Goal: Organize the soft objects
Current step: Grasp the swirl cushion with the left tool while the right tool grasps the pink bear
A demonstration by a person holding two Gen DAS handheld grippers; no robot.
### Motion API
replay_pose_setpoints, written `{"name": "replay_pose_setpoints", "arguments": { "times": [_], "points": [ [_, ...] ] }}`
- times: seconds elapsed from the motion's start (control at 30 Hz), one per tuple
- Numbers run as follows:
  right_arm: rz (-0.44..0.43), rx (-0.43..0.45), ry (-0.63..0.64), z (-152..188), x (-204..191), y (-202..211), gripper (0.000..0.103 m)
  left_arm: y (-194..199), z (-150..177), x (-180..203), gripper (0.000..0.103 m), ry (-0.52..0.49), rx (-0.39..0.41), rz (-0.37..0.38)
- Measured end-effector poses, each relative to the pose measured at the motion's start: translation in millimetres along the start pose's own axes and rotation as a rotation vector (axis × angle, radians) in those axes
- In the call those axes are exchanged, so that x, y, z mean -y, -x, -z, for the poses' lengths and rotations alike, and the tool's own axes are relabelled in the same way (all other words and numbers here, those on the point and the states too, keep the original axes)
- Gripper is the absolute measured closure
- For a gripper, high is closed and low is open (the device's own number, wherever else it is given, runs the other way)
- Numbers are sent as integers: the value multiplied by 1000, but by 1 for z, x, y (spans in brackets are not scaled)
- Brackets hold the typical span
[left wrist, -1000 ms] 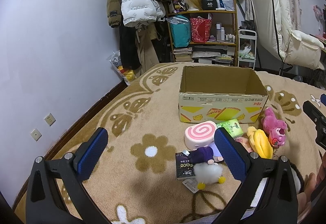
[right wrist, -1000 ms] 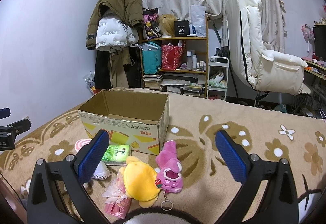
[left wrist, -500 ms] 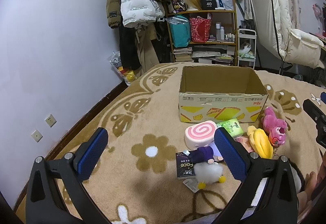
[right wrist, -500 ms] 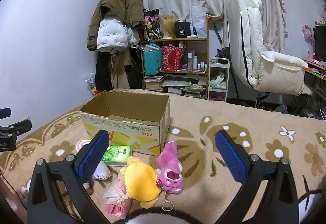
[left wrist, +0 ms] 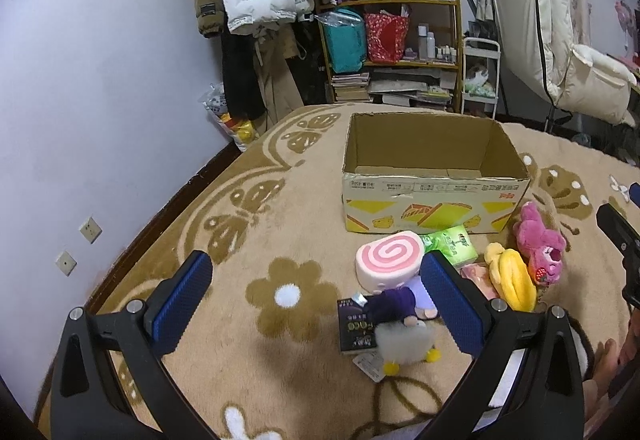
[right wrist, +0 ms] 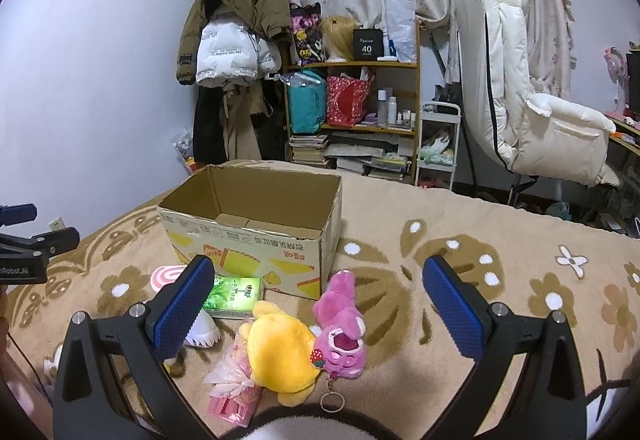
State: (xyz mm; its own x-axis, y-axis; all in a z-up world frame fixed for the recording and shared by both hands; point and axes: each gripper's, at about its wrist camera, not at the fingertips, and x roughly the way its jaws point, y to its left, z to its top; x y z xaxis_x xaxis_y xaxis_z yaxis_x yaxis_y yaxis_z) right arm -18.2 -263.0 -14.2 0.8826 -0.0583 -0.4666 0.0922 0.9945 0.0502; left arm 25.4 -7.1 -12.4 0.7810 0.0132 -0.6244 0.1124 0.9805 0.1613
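Note:
An open empty cardboard box point(left wrist: 432, 175) point(right wrist: 256, 228) stands on the flowered carpet. In front of it lie soft things: a pink swirl roll cushion point(left wrist: 390, 258) point(right wrist: 168, 276), a green tissue pack point(left wrist: 452, 244) point(right wrist: 236, 292), a yellow plush point(left wrist: 514, 280) point(right wrist: 284, 352), a pink plush bear point(left wrist: 540, 244) point(right wrist: 344, 332), a pink wrapped packet point(right wrist: 234, 392), and a white plush with a purple hat point(left wrist: 400, 332). My left gripper point(left wrist: 316, 296) is open above the carpet, left of the pile. My right gripper point(right wrist: 316, 304) is open above the plush toys.
A dark flat packet point(left wrist: 354, 324) lies by the white plush. A shelf point(right wrist: 356, 111) with bags and books, hanging coats point(right wrist: 236, 23) and a white recliner chair point(right wrist: 532, 91) stand behind the carpet. The wall point(left wrist: 80, 99) runs along the left.
Both views have shifted only slightly. The objects lie where they were and both grippers stay open.

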Motion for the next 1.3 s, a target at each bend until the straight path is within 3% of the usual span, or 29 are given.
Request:
{"name": "replay_pose_setpoints", "arguments": {
  "times": [0.23,0.7,1.03,1.3],
  "points": [
    [-17,-43,-18,-6,3,-24,0,-25,-20,12,0,-67,-22,-5],
    [-33,-145,-97,-9,27,-81,0,-96,-44,38,0,-80,-118,29],
    [-21,-253,-133,11,43,-121,0,-143,-37,51,0,-114,-212,49],
    [-24,-278,-180,21,52,-128,0,-166,-26,60,0,-144,-267,49]
  ]
}}
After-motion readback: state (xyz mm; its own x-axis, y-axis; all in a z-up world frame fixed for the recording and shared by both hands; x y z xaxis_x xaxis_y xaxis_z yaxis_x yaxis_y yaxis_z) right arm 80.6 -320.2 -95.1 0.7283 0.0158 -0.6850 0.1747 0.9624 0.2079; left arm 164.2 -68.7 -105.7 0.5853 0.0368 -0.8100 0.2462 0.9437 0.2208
